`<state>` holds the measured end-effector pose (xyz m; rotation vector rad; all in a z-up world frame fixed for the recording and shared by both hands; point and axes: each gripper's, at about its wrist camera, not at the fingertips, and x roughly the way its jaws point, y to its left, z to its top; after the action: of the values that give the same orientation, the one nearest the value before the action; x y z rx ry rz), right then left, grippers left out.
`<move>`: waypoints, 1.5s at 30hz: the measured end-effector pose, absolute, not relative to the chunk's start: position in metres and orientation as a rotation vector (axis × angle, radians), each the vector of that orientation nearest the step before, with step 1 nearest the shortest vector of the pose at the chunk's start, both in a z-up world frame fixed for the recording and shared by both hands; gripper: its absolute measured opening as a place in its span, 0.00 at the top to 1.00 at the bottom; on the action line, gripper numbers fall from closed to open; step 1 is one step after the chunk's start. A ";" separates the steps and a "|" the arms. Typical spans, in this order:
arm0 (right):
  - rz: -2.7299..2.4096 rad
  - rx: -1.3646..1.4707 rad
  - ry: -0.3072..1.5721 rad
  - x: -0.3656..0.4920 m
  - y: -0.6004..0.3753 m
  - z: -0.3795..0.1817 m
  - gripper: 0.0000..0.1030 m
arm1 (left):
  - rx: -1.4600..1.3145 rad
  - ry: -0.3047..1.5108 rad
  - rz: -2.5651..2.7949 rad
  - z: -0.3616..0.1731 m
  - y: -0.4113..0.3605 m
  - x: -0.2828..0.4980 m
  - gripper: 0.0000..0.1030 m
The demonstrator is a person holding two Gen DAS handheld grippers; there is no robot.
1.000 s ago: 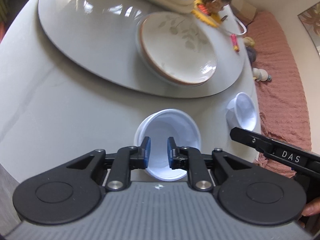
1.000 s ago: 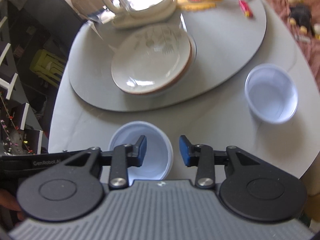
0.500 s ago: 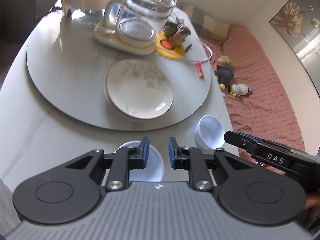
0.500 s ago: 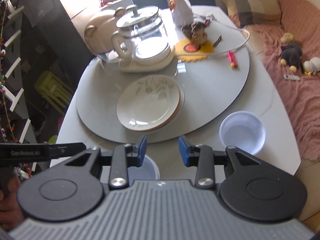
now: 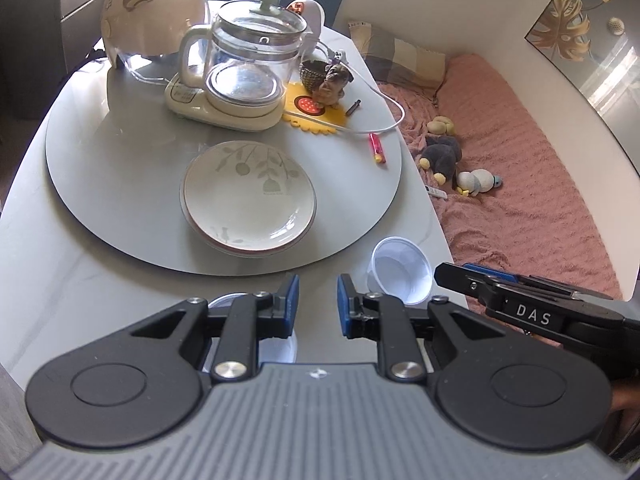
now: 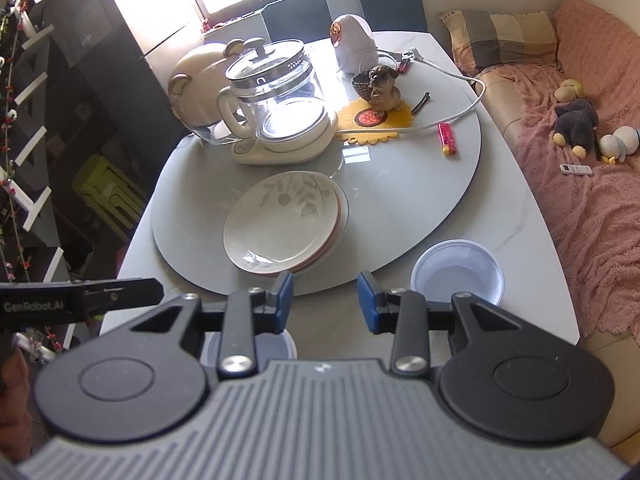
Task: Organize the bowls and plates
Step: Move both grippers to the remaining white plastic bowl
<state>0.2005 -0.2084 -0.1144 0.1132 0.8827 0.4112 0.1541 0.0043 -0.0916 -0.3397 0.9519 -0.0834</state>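
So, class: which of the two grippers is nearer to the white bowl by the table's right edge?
Right. The right gripper hangs just left of that white bowl, and its jaws are empty. The left gripper hangs farther left, above the other white bowl.

The left gripper is held pitched downward, its blue-padded jaws parted by a narrow gap with nothing gripped. The right gripper is angled likewise, its jaws set wider apart and empty.
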 end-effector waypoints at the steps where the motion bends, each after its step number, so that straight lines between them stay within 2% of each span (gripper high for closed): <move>1: 0.412 0.109 0.879 0.200 -0.211 -0.114 0.63 | -0.332 0.947 -0.085 -0.090 0.000 0.154 0.78; 11: 0.379 0.099 0.865 0.195 -0.255 -0.113 0.63 | -0.340 0.960 -0.158 -0.098 -0.053 0.165 0.78; 15: 0.352 0.109 0.882 0.197 -0.275 -0.117 0.63 | -0.323 0.964 -0.169 -0.100 -0.073 0.175 0.71; 20: 0.319 0.123 0.884 0.199 -0.295 -0.121 0.63 | -0.311 0.975 -0.187 -0.107 -0.090 0.188 0.69; 25: 0.283 0.156 0.884 0.205 -0.313 -0.134 0.63 | -0.247 0.996 -0.180 -0.133 -0.105 0.213 0.69; 34: 0.235 0.246 0.903 0.229 -0.324 -0.163 0.62 | -0.307 0.971 -0.224 -0.156 -0.120 0.267 0.69; 45: 0.172 0.295 0.964 0.272 -0.351 -0.213 0.62 | -0.249 1.101 -0.184 -0.217 -0.140 0.314 0.69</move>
<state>0.2722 -0.3505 -0.2126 0.2945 0.9639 0.1722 0.3143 -0.1404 -0.2166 -0.2494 1.1006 -0.1842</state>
